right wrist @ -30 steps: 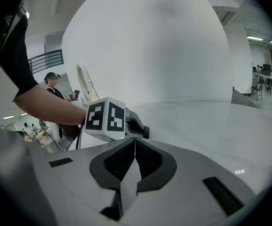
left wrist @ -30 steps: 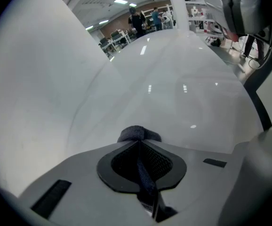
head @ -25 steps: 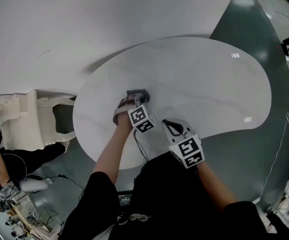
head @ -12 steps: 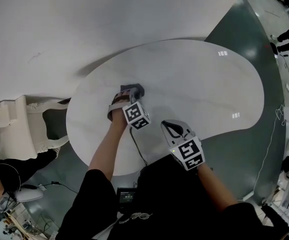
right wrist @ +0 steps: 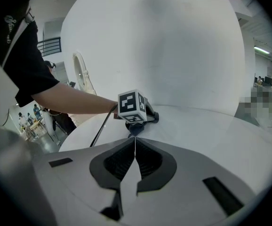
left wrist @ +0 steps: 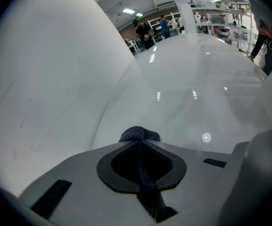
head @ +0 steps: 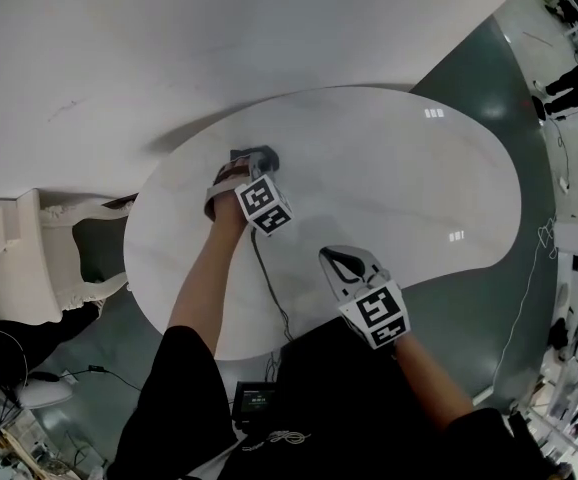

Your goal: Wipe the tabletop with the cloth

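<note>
My left gripper (head: 253, 159) is shut on a dark grey cloth (head: 261, 155) pressed flat against the white marble tabletop (head: 389, 188), near its far left rim. In the left gripper view a strip of cloth (left wrist: 139, 133) pokes out past the closed jaws and runs back between them. My right gripper (head: 345, 261) hangs over the near edge of the table, shut and holding nothing. The right gripper view looks past its closed jaws (right wrist: 134, 146) toward the left gripper (right wrist: 140, 125) and the cloth (right wrist: 150, 119) on the table.
A big white curved wall (head: 219, 38) rises right behind the table's far rim. An ornate white chair (head: 29, 258) stands at the left. A black cable (head: 265, 288) trails from the left gripper across the table. Dark green floor (head: 524, 308) surrounds the table; people stand far off.
The left gripper has slid the cloth across the tabletop toward the far left rim. The right gripper has stayed over the near edge.
</note>
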Motion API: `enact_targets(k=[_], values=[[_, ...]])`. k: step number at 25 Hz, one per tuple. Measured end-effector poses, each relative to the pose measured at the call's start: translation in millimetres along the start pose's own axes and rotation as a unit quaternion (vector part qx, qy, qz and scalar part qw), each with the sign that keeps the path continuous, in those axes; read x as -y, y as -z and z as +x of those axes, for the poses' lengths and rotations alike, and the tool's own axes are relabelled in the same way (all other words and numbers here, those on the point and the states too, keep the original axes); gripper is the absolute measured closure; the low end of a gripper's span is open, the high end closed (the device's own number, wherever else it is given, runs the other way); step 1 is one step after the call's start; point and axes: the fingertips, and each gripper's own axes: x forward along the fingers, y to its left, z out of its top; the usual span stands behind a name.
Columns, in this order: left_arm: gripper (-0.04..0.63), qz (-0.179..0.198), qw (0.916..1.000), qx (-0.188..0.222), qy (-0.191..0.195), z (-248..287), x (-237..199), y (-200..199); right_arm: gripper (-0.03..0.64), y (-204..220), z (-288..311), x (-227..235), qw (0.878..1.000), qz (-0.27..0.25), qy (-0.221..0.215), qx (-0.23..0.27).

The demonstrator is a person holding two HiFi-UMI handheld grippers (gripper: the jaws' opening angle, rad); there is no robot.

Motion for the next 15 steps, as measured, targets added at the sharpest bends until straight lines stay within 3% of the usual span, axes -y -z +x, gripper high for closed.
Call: enact_targets(k=[3, 6, 10, 15], values=[[0.569, -0.009, 0.9999, -0.007, -0.008, 11.4, -28.3, 2.1, 0.607, 0.9, -2.0, 2.8, 1.000, -0.002, 0.005, -0.005], [0.569, 0.009, 0.9993, -0.016, -0.031, 25.2, -56.7, 1.2, 0.607, -1.1, -5.3, 9.8, 1.000, -0.002, 0.013, -0.005], [0.569, -0.022, 0.9995, -0.013, -0.017, 39.0, -81.3, -5.1, 0.607, -2.3, -7.7, 19.2, 1.000, 0.001, 0.024, -0.006], [0.569, -0.008, 0.9997, -0.009, -0.019, 47.9, -91.8, -17.0, 0.607, -3.9, -5.9, 28.3, 0.999, 0.010, 0.032, -0.003]])
